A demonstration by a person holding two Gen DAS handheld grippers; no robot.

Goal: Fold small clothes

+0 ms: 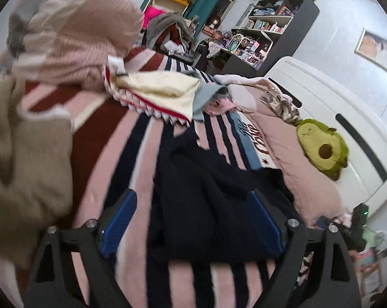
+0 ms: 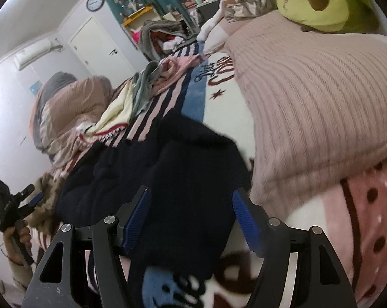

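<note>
Two hand-held grippers, one garment in work.

Item: dark garment (image 1: pixel 209 200), navy or black, lying crumpled on the striped blanket (image 1: pixel 132 154) of the bed, between a tan cloth (image 1: pixel 26 159) on one side and a pink pillow (image 2: pixel 309 97) on the other. Type cannot be told; edges and corners are lost in the dark folds.

Left hand-held gripper (image 1: pixel 192 220): released, jaws wide, blue pads either side of the garment without pressing it. Nothing held.

Right hand-held gripper (image 2: pixel 191 220): released, jaws apart over the garment's other end, pads clear of the cloth. Nothing held.

Queue: heap of small clothes (image 1: pixel 167 95) further up the bed, cream, grey and pink pieces, unfolded.

Also present: avocado plush (image 1: pixel 321 146) by the pillow.

Step, as judged: garment is laid down but not yet flat, so a fresh grasp comes next. Handling notes:
- Take each pad pair onto a single edge or corner, not a bunched ridge.
- Pinch shallow, or the blanket pile may come up with the cloth.
- Draw both ends apart and level to smooth before folding.
- Knit-looking fabric seems thick and slack; expect sag between the grips.
</note>
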